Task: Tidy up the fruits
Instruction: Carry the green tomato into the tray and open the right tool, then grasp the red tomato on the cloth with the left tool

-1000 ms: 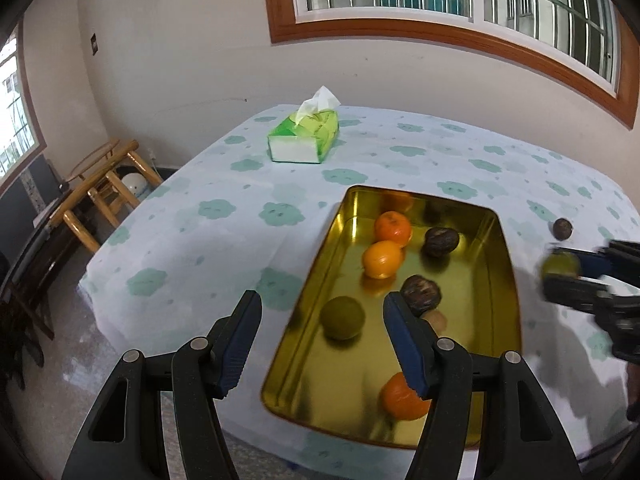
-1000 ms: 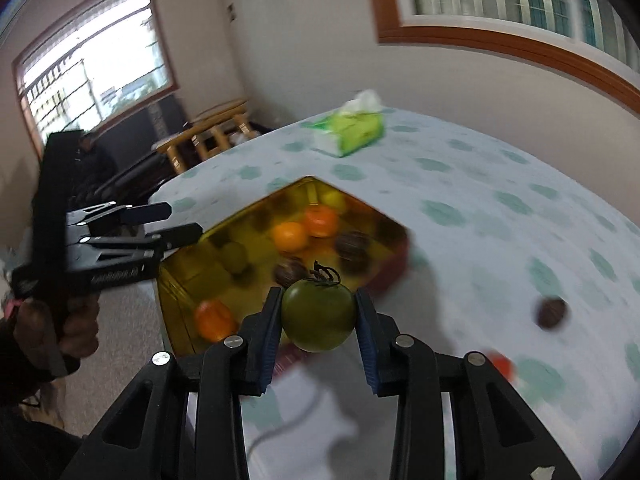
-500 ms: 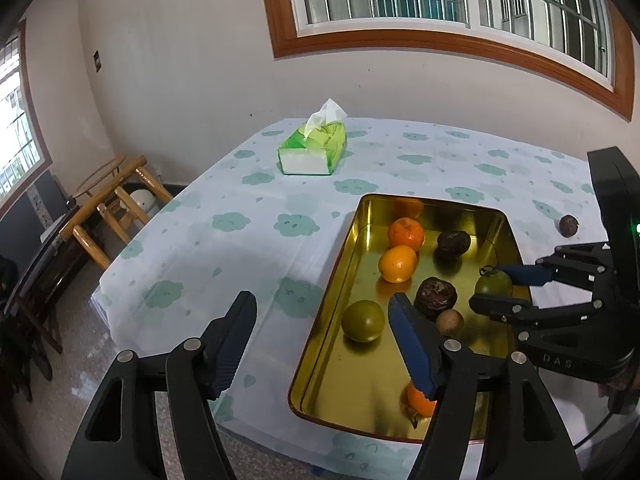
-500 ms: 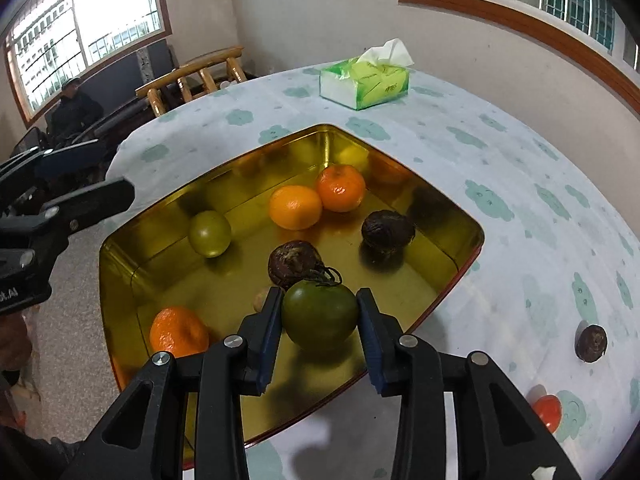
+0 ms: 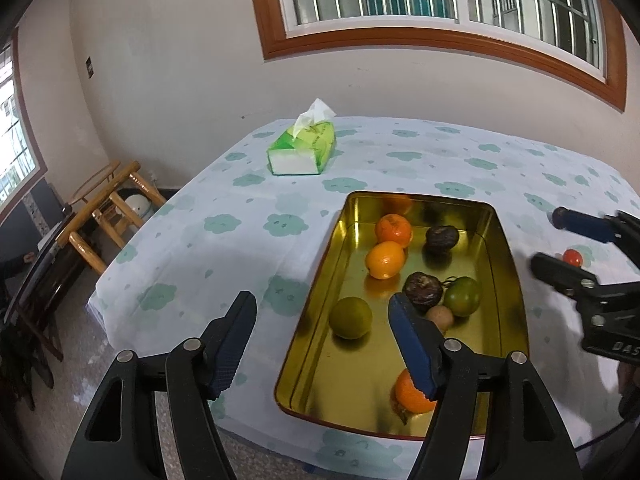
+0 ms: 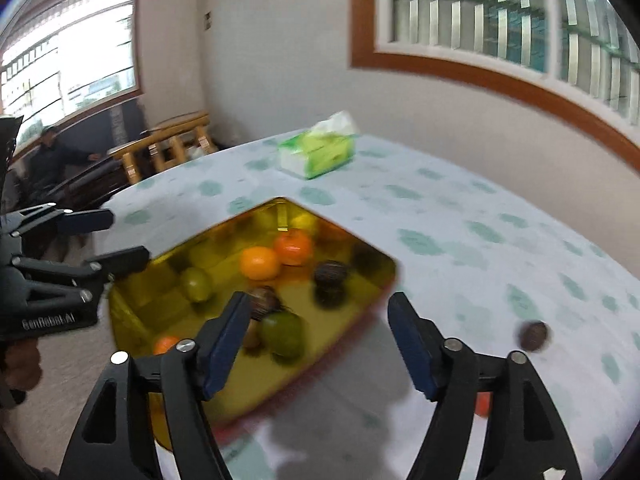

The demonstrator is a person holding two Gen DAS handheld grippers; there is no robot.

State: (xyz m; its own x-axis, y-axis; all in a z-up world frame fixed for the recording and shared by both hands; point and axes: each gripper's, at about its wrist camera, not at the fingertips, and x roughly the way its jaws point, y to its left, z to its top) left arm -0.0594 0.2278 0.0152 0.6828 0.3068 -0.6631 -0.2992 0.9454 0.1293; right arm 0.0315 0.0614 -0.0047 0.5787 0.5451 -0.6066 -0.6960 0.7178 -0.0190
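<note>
A gold metal tray (image 5: 508, 280) (image 6: 132, 312) on the table holds several fruits: oranges (image 5: 385, 259), dark passion fruits (image 5: 423, 291), a green lime (image 5: 350, 317) and the green tomato (image 5: 462, 296) (image 6: 282, 334). My right gripper (image 6: 316, 340) is open and empty, above the tray's near edge; it shows at the right of the left wrist view (image 5: 548, 240). My left gripper (image 5: 322, 340) is open and empty over the tray's front left. A dark fruit (image 6: 533, 335) and a small red fruit (image 5: 572, 256) lie on the cloth outside the tray.
A green tissue box (image 5: 303, 151) (image 6: 318, 153) stands at the far side of the table. Wooden chairs (image 5: 108, 204) stand on the floor to the left. The table edge (image 5: 132, 344) drops off near my left gripper.
My right gripper has opened and let go of the green tomato, which now lies in the tray. The right gripper has pulled back and up from the tray.
</note>
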